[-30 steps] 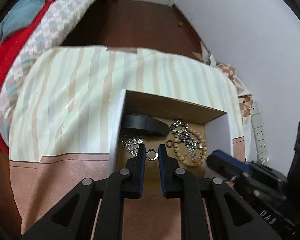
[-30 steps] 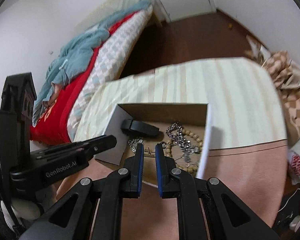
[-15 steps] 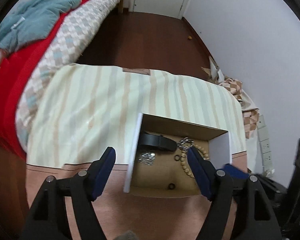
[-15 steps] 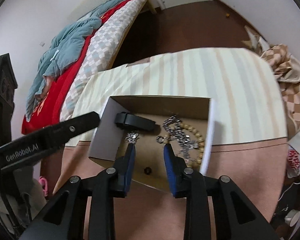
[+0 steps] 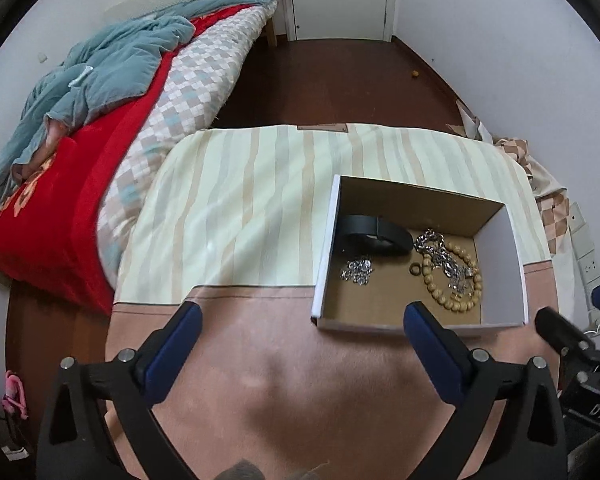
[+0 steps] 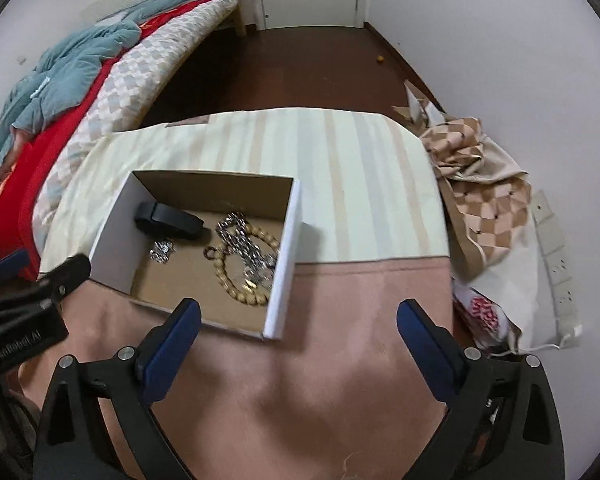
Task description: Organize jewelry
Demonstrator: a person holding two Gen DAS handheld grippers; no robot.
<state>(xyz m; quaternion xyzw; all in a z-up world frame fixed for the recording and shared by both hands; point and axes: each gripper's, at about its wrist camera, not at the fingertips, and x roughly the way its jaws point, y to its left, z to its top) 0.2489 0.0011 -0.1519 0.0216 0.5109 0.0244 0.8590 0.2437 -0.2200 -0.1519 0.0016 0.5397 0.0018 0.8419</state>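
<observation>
Both grippers, left gripper [image 5: 300, 320] and right gripper [image 6: 298, 316], are opening with nothing between their jaws. Jewelry lies in the cardboard box [image 5: 323, 272] at right of the left view: wooden bead bracelet [image 5: 452, 280], tangled silver chain [image 5: 440, 248]. Chain looks limp and slippery; the beads' stiffer loop seems the safer grip.

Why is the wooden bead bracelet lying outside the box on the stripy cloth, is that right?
Not quite. The wooden bead bracelet lies inside the cardboard box, tangled with a silver chain. The box itself sits on the stripy cloth. The left wrist view shows it.
</observation>
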